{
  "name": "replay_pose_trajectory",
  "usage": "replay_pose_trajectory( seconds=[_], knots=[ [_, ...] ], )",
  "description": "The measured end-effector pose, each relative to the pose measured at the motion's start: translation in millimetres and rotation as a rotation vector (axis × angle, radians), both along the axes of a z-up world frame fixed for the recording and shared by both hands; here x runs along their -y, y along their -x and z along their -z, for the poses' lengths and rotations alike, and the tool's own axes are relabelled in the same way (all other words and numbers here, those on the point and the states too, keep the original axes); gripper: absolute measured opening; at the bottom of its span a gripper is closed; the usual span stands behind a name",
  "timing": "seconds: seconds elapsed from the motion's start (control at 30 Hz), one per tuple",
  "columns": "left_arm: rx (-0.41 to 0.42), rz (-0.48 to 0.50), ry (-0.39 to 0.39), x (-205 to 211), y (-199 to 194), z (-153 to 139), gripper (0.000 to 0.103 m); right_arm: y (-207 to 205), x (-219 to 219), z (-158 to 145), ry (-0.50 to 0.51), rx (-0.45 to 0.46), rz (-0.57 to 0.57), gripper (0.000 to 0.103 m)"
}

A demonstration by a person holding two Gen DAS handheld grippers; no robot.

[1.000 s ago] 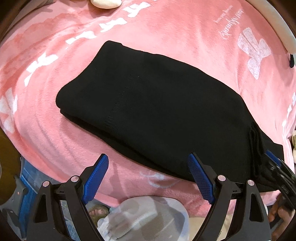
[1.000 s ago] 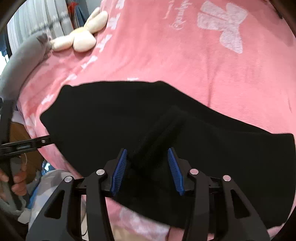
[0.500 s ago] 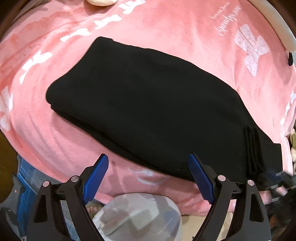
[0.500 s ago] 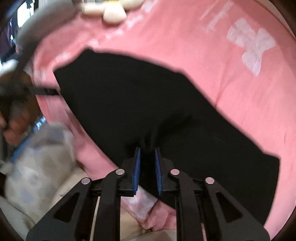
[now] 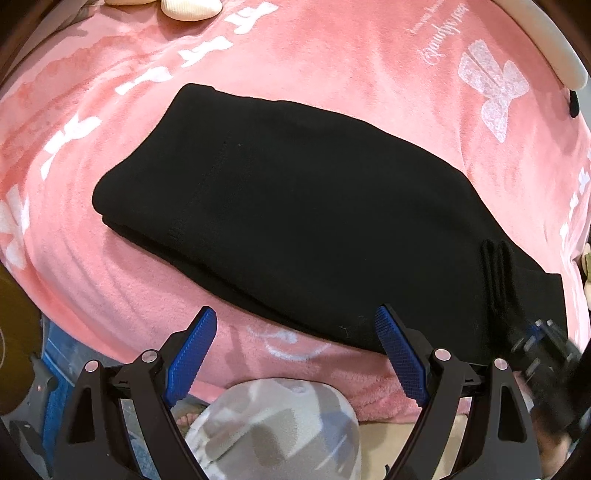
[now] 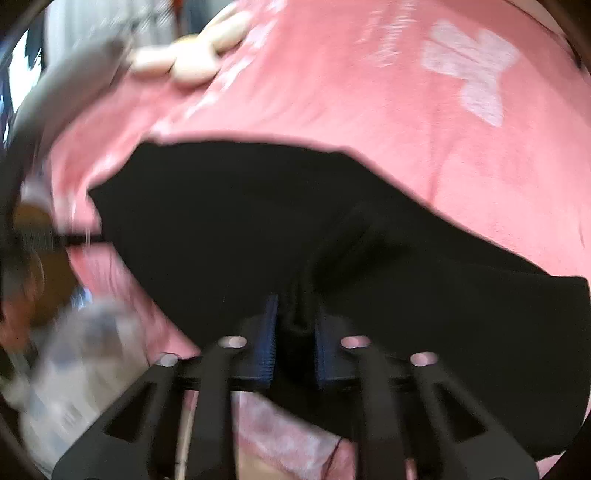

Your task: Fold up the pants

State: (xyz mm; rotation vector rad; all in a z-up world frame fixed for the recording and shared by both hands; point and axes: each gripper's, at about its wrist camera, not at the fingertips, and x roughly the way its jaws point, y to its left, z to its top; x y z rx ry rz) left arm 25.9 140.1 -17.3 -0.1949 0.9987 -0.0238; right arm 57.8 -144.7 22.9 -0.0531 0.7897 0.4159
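Spread over a pink blanket (image 5: 332, 55), black pants (image 5: 295, 206) lie partly folded. At their near edge, the right gripper (image 6: 293, 339) pinches a fabric ridge; the left gripper (image 5: 295, 343) hangs agape beside that edge. Best practice: lift evenly, keeping layers aligned.

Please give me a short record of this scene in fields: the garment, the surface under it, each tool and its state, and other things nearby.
garment: black pants, folded into a long stack, lying flat
surface: pink blanket with white print
left tool: open, empty, near the pants' front edge, not touching
right tool: shut on a raised pinch of the pants near one end
other things: cream plush toy at the far edge of the blanket
image quality: right wrist view is motion-blurred
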Motion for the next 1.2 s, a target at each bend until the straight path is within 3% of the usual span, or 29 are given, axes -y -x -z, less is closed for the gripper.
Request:
replay_pose_trajectory(
  seconds=[0.1, 0.2, 0.27, 0.4, 0.53, 0.57, 0.73, 0.83, 0.9, 0.93, 0.97, 1.0, 1.03, 1.1, 1.2],
  knots=[
    [0.014, -0.016, -0.005, -10, 2, -3, 0.085, -2, 23, -49, -0.163, 0.089, 0.092, 0.014],
    [0.022, -0.044, 0.007, -20, 0, -4, 0.085, -6, 30, -81, -0.288, 0.146, 0.071, 0.015],
    [0.018, -0.063, 0.021, -26, -3, -3, 0.085, -15, 12, -68, -0.249, 0.109, 0.016, 0.016],
    [0.024, -0.075, 0.057, -34, -3, -6, 0.085, -31, -35, 13, -0.074, -0.103, -0.04, 0.026],
    [0.07, -0.126, 0.138, -66, -4, -15, 0.086, -2, -27, -10, -0.114, 0.02, 0.01, 0.061],
    [0.078, -0.165, 0.177, -80, -5, -13, 0.086, 3, -23, -16, -0.122, 0.036, 0.028, 0.065],
    [0.067, -0.353, 0.374, -138, -17, 6, 0.086, 22, 8, -19, -0.05, 0.034, 0.121, 0.068],
    [0.072, -0.418, 0.403, -149, -26, 15, 0.086, 30, 23, -8, -0.027, 0.008, 0.178, 0.073],
    [0.073, -0.406, 0.455, -148, -33, 21, 0.086, 33, 32, -2, -0.034, 0.001, 0.22, 0.074],
    [0.076, -0.418, 0.424, -144, -38, 20, 0.085, 34, 38, 1, -0.044, -0.007, 0.235, 0.074],
    [0.092, -0.409, 0.4, -141, -39, 18, 0.081, 35, 40, 4, -0.046, -0.008, 0.244, 0.074],
    [0.112, -0.391, 0.363, -133, -42, 12, 0.059, 35, 44, 6, -0.05, -0.007, 0.262, 0.075],
    [0.131, -0.347, 0.322, -124, -44, 4, 0.018, 37, 47, 7, -0.054, -0.005, 0.272, 0.075],
    [0.157, -0.278, 0.304, -108, -47, -11, 0.013, 40, 57, 9, -0.069, 0.005, 0.297, 0.076],
    [0.268, -0.186, 0.251, -76, -38, -57, 0.012, 45, 72, 14, -0.124, -0.001, 0.338, 0.077]
  ],
)
